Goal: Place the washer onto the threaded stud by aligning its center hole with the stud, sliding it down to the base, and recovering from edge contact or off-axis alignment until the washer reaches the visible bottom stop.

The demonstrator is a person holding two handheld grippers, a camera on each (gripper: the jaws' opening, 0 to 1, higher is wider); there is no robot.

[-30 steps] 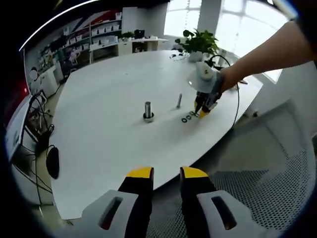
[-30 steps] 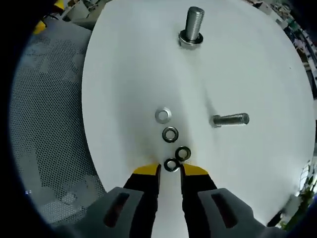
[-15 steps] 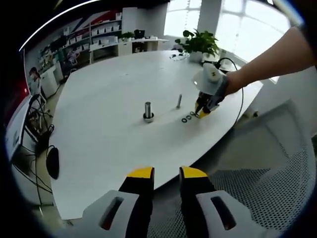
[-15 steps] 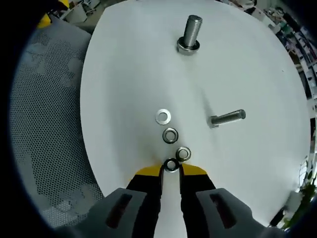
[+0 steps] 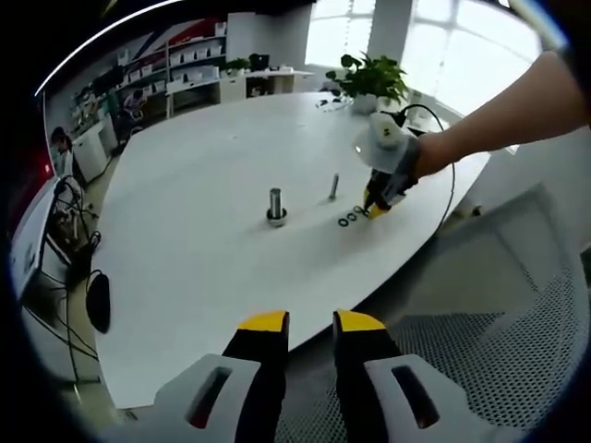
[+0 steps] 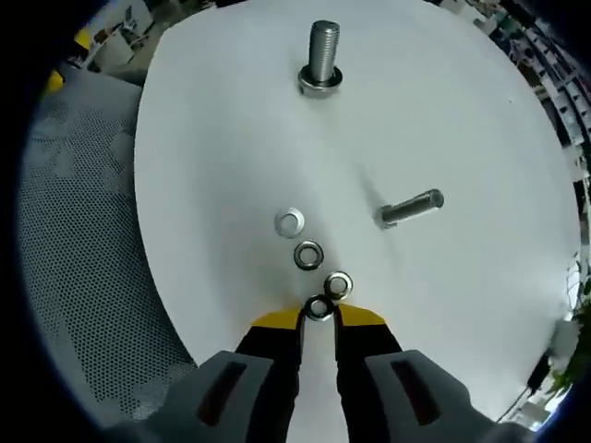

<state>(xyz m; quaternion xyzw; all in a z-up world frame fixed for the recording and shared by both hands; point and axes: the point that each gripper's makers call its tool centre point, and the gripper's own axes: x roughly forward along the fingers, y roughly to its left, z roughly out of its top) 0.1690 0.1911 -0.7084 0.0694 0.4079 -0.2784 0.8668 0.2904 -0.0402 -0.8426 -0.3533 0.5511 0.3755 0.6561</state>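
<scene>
washer [image 6: 319, 308] sits between right tool [image 6: 319, 317] tips — on table [image 6: 443, 111]

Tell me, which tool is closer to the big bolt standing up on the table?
The right tool. It sits on the table by the washers, a short way from the standing bolt. The left tool hangs back past the table's edge.

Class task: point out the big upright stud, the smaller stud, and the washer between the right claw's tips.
Big upright stud [image 6: 322, 53], right gripper view: threaded shaft.
Smaller stud [image 6: 412, 208], right gripper view: mid-shaft.
Washer [image 6: 319, 307], right gripper view: its ring.
</scene>
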